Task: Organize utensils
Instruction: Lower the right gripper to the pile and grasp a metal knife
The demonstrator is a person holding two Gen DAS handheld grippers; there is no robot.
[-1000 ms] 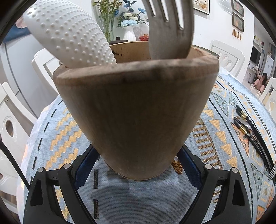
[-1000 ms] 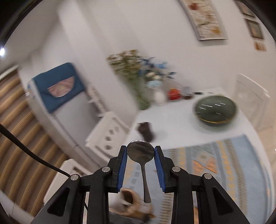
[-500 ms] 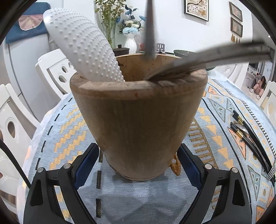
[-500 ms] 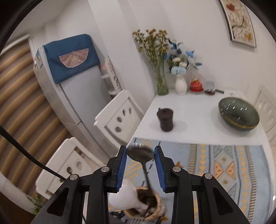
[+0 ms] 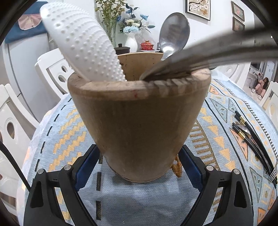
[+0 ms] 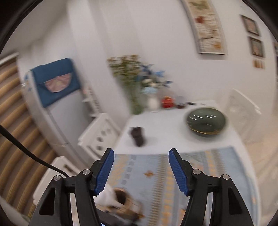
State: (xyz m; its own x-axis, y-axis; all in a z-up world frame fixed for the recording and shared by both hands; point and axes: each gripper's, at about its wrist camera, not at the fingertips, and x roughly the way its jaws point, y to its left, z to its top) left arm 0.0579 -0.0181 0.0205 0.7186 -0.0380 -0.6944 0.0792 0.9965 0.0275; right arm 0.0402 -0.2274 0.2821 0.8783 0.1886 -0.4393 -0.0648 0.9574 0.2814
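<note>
Bracing the holder [image 5: 137, 121] upright on the desk [image 5: 132, 200], the left hand-held gripper [image 5: 137, 166] clamps its base. The right hand-held gripper [image 6: 140, 171], empty, is opening above it. Remaining chopsticks [image 5: 250, 137] lie rightward, pointing away, nearer the right hand.

It was a home dining room. A table [image 6: 166, 125] under a patterned cloth [image 5: 225, 107] stood among white chairs [image 5: 52, 69], with flower vases [image 5: 131, 40], a red lidded cup [image 5: 147, 45] and a green bowl [image 6: 205, 120] on it. Framed pictures [image 5: 198, 7] hung on the wall, and a fridge [image 6: 57, 113] with a blue cover stood nearby.
</note>
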